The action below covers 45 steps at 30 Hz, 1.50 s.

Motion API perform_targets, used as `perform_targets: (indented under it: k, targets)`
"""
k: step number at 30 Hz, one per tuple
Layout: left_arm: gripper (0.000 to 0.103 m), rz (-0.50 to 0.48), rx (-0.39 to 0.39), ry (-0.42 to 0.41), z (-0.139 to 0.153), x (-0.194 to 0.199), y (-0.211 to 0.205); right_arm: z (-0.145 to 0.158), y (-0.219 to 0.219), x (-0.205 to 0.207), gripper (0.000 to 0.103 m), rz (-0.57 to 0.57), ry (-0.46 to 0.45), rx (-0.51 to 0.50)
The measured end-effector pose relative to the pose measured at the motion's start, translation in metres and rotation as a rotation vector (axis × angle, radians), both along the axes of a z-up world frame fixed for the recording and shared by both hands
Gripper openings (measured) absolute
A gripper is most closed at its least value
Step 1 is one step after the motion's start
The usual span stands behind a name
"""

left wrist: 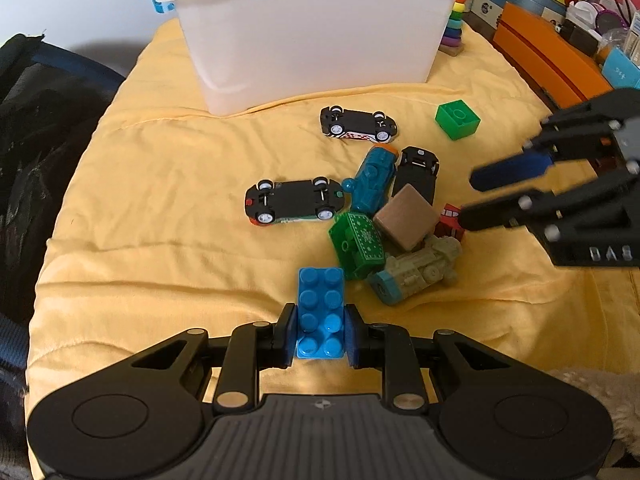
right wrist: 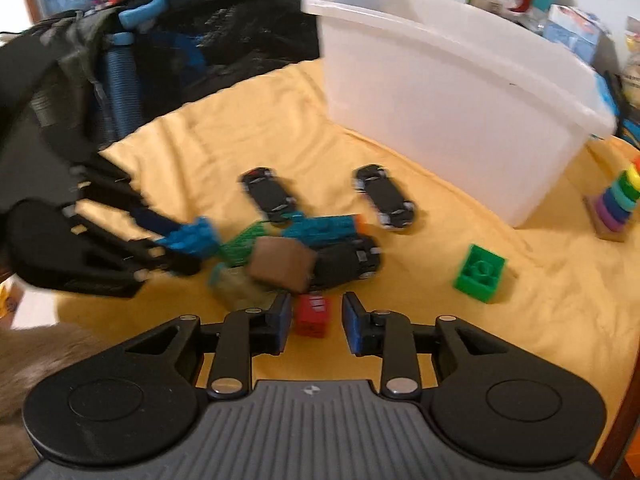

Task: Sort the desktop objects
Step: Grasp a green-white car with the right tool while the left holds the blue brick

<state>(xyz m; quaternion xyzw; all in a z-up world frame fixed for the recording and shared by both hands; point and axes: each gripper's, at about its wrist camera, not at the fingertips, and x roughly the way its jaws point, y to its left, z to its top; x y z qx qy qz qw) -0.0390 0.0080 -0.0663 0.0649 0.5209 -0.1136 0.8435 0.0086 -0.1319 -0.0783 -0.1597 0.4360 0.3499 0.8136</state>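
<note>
My left gripper is shut on a blue studded brick, held just above the yellow cloth; the right wrist view shows the same brick at the left. My right gripper points down over a small red toy that lies between its blue pads, with a gap showing on the right side. A pile sits beyond it: brown block, green train, teal train, grey-green train, black car. Two upturned cars lie apart. A green brick lies alone.
A white plastic bin with blue handles stands at the back of the yellow cloth. A rainbow ring stacker stands to its right. A black bag borders the left edge, and orange boxes and clutter line the right.
</note>
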Motion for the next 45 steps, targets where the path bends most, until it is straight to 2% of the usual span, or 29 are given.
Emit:
perform_targets:
  k: [2,3,6,9,10,13,15,19,20,22,26,28,29,35,40,45]
  targets:
    - [0.027,0.018,0.000,0.006,-0.002,-0.004,0.000,0.000,0.000,0.001,0.032,0.031,0.003,0.044]
    - [0.027,0.028,-0.001,0.007,-0.003,-0.005,0.001,-0.002,0.003,0.002,0.032,0.018,-0.013,0.043]
    - [0.027,0.044,-0.005,0.006,-0.002,-0.005,0.004,-0.010,0.007,0.009,0.040,-0.050,-0.038,0.010]
    - [0.027,0.035,-0.004,0.004,-0.002,0.002,0.007,-0.012,0.006,0.010,0.039,-0.038,-0.007,-0.009]
    - [0.027,0.031,-0.004,0.004,-0.002,0.005,0.008,-0.011,0.000,0.012,0.039,-0.081,-0.009,0.007]
    - [0.027,0.025,-0.021,0.007,0.000,0.016,0.015,-0.014,-0.026,0.033,0.039,-0.291,0.094,0.113]
    - [0.027,0.006,-0.030,0.018,-0.002,0.024,0.019,-0.020,-0.038,0.046,0.039,-0.384,0.172,0.158]
    - [0.028,-0.055,-0.023,0.025,-0.004,0.030,0.019,-0.030,-0.047,0.054,0.039,-0.477,0.276,0.315]
    - [0.028,-0.071,-0.023,0.025,-0.004,0.030,0.019,-0.031,-0.045,0.055,0.039,-0.486,0.289,0.333]
    - [0.028,-0.091,-0.028,0.022,-0.005,0.032,0.020,-0.036,-0.034,0.056,0.037,-0.494,0.283,0.287]
    - [0.027,-0.109,-0.058,0.014,-0.001,0.034,0.025,-0.032,-0.020,0.049,0.028,-0.440,0.207,0.240]
    - [0.027,-0.100,-0.073,0.004,0.005,0.036,0.031,-0.021,-0.017,0.043,0.020,-0.409,0.158,0.211]
    - [0.027,-0.095,-0.072,-0.005,0.010,0.038,0.033,-0.016,-0.017,0.040,0.019,-0.400,0.131,0.189]
    - [0.027,-0.119,-0.129,-0.130,0.078,0.048,0.042,0.025,-0.021,0.030,0.018,-0.358,-0.024,0.106]
    - [0.027,-0.150,-0.118,-0.278,0.139,0.079,0.032,0.075,-0.018,0.030,0.018,-0.325,-0.207,0.074]
    - [0.027,-0.165,-0.040,-0.367,0.161,0.136,0.012,0.110,-0.007,0.060,0.018,-0.342,-0.348,0.043]
